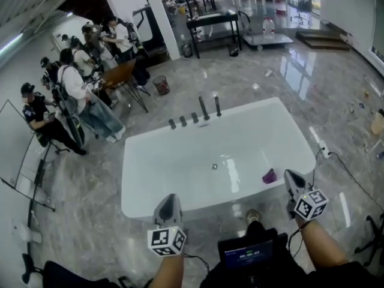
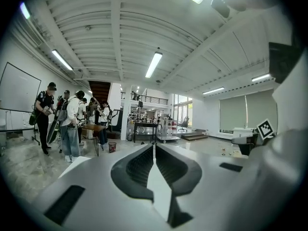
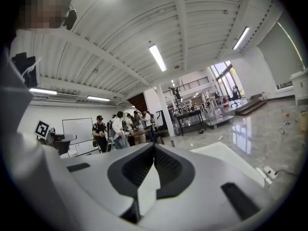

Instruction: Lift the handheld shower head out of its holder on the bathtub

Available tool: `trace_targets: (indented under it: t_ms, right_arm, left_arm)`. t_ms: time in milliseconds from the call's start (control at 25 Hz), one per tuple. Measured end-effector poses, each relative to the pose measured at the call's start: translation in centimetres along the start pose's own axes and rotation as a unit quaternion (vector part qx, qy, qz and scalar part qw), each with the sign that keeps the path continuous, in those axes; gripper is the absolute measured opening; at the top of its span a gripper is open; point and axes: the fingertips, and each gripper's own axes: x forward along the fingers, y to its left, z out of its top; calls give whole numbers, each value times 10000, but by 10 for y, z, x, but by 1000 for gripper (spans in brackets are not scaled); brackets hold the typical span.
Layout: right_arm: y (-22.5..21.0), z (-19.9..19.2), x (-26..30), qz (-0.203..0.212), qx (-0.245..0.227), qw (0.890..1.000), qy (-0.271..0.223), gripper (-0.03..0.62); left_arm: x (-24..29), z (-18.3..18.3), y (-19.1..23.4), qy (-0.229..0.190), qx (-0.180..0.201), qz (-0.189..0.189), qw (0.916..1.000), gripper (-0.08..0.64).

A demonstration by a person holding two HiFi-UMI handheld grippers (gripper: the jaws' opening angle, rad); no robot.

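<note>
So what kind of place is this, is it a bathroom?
Probably not: it looks like a big open hall or workshop. The white bathtub stands alone on a shiny stone floor, people gather near a whiteboard, and a black work table stands farther back.

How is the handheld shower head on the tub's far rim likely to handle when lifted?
The shower head looks like a slim, dark upright wand on the bathtub rim, so it is probably rigid and light. Its narrow, likely smooth body may slip in the jaws. No hose shows; a hidden one could drag.
</note>
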Motion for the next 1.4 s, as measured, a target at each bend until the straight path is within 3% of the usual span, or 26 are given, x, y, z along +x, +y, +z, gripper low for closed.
trace_targets:
  t_ms: [200, 400, 600, 760, 1120, 1400]
  right_arm:
    - [-41, 9, 38, -88, 193, 9998, -32, 5]
    - [-88, 1, 76, -68, 262, 9991, 317, 5]
    - [-133, 19, 146, 9, 288, 9986, 448, 6]
    - [-158, 34, 205, 227, 300, 9984, 433, 6]
    - [-170, 38, 306, 673, 371, 9954, 565, 6]
    - [-152, 34, 354, 677, 113, 9961, 547, 6]
  left_arm:
    - [54, 8, -3, 75, 55, 22, 10000, 21]
    - [112, 9, -14, 188, 160, 61, 9997, 21]
    - [169, 25, -8, 213, 349, 326, 9986, 21]
    - [208, 34, -1, 127, 242, 597, 9978, 21]
    - [254, 53, 37, 34, 312, 1096, 9935, 21]
    - [290, 34, 75, 163, 134, 950, 9953, 21]
